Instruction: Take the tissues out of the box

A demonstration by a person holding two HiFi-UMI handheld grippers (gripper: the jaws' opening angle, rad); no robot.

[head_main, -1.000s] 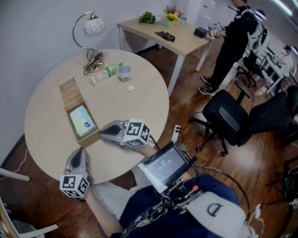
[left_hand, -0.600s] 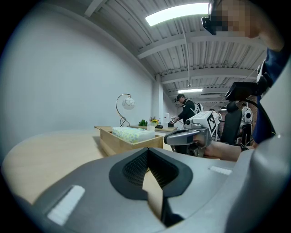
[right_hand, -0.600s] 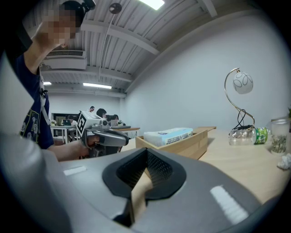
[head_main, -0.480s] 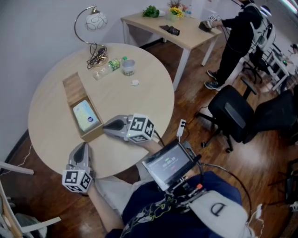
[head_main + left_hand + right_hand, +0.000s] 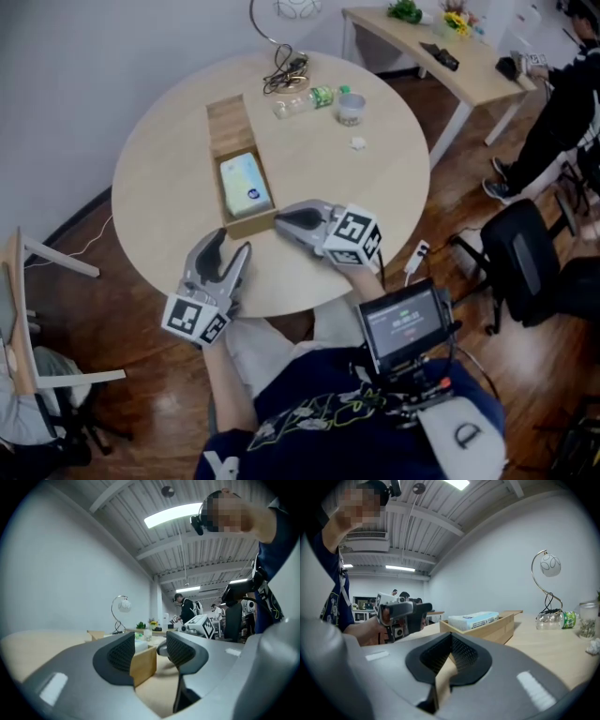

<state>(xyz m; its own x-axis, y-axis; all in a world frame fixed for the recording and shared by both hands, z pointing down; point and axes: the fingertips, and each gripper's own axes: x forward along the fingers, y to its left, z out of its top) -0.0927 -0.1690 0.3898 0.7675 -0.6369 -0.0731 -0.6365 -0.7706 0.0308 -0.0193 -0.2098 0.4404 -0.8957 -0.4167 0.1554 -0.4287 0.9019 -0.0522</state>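
The tissue pack (image 5: 244, 185) is seen lying flat in the 6 o'clock end of the wooden box (image 5: 228, 127). Its long axis is aligned with the box's, roughly 12 to 6 o'clock across the round surface (image 5: 159, 178). The box's bare 12 o'clock half is shown only in the head view. Only in the right gripper view is the pack seen rising above the box rim.

The right gripper (image 5: 281, 214) is held just beside the box's near corner, at 4 o'clock of the pack, its fingers together and empty. The left gripper (image 5: 228, 246) is held at 7 o'clock. Its fingers (image 5: 123, 652) are apart, having just been opening, and nothing is pressed between them. In its own view the box corner is framed in their gap.
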